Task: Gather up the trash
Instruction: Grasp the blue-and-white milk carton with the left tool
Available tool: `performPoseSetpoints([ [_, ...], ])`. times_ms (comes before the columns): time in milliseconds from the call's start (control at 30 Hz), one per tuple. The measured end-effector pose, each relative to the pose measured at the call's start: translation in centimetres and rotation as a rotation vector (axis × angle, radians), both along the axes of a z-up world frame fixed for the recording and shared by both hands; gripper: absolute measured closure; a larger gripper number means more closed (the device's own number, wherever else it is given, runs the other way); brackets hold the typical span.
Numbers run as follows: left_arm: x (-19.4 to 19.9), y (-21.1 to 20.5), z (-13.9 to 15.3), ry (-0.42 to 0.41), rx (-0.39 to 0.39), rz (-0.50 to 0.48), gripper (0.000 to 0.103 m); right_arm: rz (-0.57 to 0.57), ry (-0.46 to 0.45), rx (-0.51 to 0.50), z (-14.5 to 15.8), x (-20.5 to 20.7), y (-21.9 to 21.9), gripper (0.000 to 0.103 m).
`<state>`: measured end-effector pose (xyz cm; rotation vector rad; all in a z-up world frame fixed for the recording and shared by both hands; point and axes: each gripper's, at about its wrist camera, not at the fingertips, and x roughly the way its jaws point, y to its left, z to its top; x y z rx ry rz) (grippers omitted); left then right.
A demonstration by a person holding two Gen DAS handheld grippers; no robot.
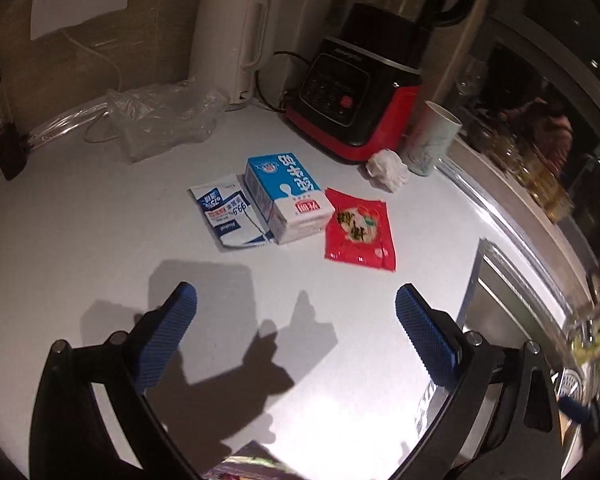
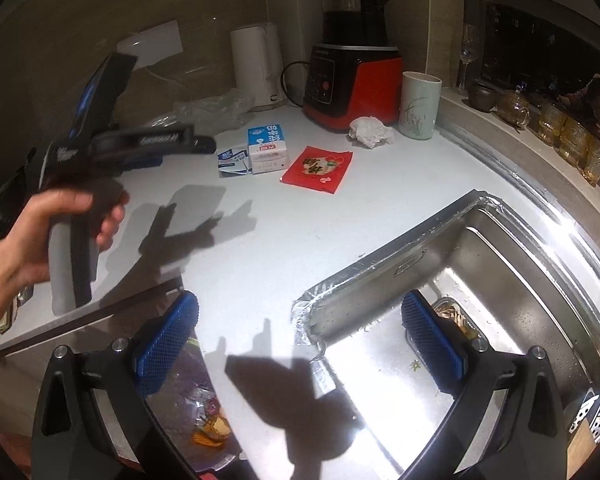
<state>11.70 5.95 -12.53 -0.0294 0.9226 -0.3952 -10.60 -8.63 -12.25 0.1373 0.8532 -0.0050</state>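
On the white counter (image 1: 80, 220) lie a blue-and-white milk carton (image 1: 286, 196), a flattened blue-and-white packet (image 1: 228, 212) to its left, a red snack wrapper (image 1: 358, 228) to its right and a crumpled white tissue (image 1: 386, 170) near the blender. They also show in the right wrist view: the carton (image 2: 268, 150), the packet (image 2: 232, 162), the wrapper (image 2: 318, 168) and the tissue (image 2: 370, 130). My left gripper (image 1: 296, 300) is open and empty, hovering short of the carton. My right gripper (image 2: 300, 308) is open and empty above the counter's edge by the sink. The left gripper's body (image 2: 112, 144) shows there, held in a hand.
A white kettle (image 1: 230, 40), a red-and-black blender (image 1: 360, 92), a pale cup (image 1: 432, 138) and a clear plastic bag (image 1: 160, 120) stand at the back. A steel sink (image 2: 460, 300) lies at the right. A bin with rubbish (image 2: 196, 412) sits below the counter edge. Glasses (image 2: 560, 132) line the sill.
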Motion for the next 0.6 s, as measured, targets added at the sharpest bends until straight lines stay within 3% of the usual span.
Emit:
performPoseSetpoints([
  [300,10.0,-6.1,-3.9,0.135,0.06,0.238,0.008,0.065,0.02,0.058,-3.1,3.4,-5.1,0.002],
  [600,13.5,-7.6,-7.7,0.206,0.159,0.328,0.008,0.115,0.043,0.133,-5.3,7.4,-8.7,0.002],
])
